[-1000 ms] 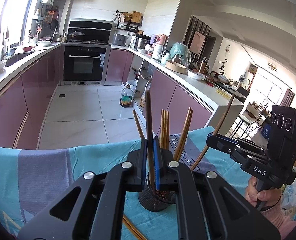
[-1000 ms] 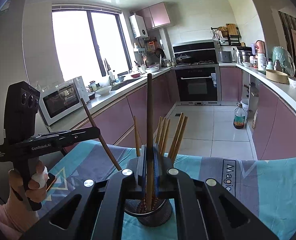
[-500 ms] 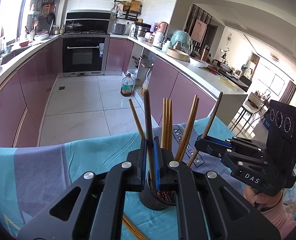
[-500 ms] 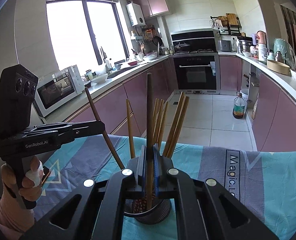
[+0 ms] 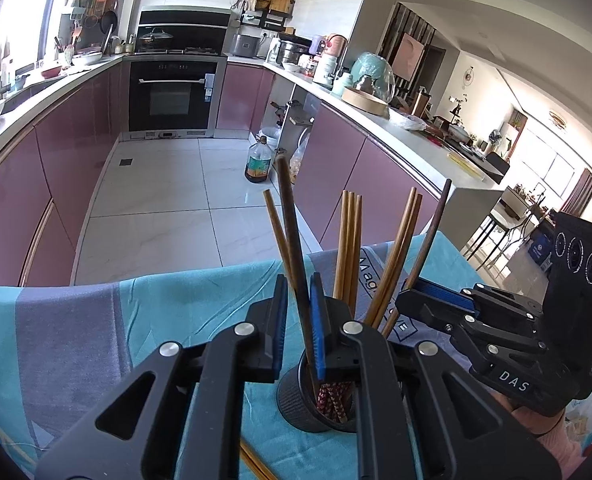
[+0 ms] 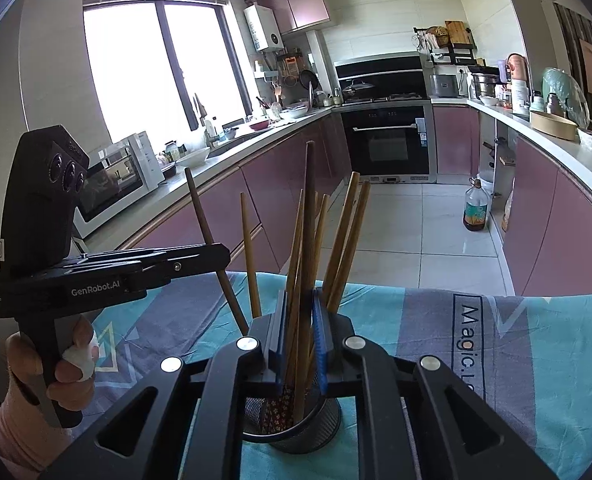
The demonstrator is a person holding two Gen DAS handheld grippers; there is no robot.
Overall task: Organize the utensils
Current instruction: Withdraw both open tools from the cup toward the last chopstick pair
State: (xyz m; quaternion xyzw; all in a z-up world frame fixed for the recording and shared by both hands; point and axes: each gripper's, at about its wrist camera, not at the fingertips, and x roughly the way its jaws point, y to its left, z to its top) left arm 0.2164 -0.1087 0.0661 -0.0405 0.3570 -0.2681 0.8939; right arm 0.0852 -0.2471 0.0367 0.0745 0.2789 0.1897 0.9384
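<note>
- My left gripper (image 5: pixel 297 320) sits nearest in its own camera, its jaws opening; one dark chopstick (image 5: pixel 292 240) stands between the blue pads, and the left pad is clear of it.
- My right gripper (image 6: pixel 299 332) is likewise opening its jaws around a second dark chopstick (image 6: pixel 307 216), with gaps showing at both pads.
- Directly under both grippers stands the black mesh holder (image 5: pixel 296 400), upright on the teal and grey cloth (image 5: pixel 96 340).
- Inside the holder I see a bundle of light wooden chopsticks (image 5: pixel 349 248) leaning outward, patterned ends down at the bottom, with both dark ones dipping into the cup too.
- One loose wooden chopstick (image 5: pixel 256 464) lies on the cloth by the holder's base.
- Further off, an oil bottle (image 5: pixel 258 162) stands on the tiled floor.
- Farthest, the oven (image 5: pixel 172 100) sits among pink cabinets.
</note>
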